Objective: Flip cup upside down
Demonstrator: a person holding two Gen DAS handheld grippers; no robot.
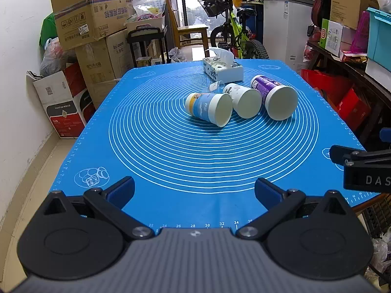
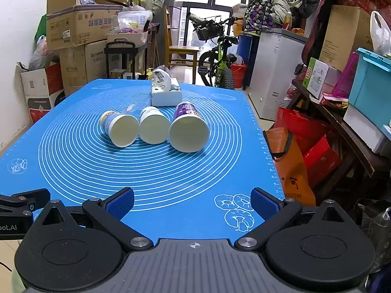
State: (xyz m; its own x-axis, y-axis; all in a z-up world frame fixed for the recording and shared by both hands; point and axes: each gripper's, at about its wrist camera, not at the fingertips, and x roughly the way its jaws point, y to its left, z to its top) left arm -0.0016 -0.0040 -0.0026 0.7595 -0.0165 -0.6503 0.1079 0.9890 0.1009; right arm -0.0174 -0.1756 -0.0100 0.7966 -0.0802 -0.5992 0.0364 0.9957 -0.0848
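Observation:
Three paper cups lie on their sides in a row on the blue mat (image 1: pixel 171 161), mouths toward me: a blue-and-white cup (image 1: pixel 207 108) (image 2: pixel 121 128), a white cup (image 1: pixel 242 99) (image 2: pixel 153 125) and a purple cup (image 1: pixel 275 99) (image 2: pixel 188 128). My left gripper (image 1: pixel 194 189) is open and empty above the near edge of the mat, well short of the cups. My right gripper (image 2: pixel 193 201) is open and empty, also near the front edge. The right gripper's body shows in the left wrist view (image 1: pixel 361 168); the left gripper's shows in the right wrist view (image 2: pixel 19 207).
A white tissue box (image 1: pixel 222 69) (image 2: pixel 166 91) stands behind the cups at the far end of the mat. Cardboard boxes (image 1: pixel 92 24) are stacked left of the table. A bicycle (image 1: pixel 234 31) and a white freezer (image 1: pixel 286 29) stand beyond. Shelves and bags (image 2: pixel 305 151) crowd the right.

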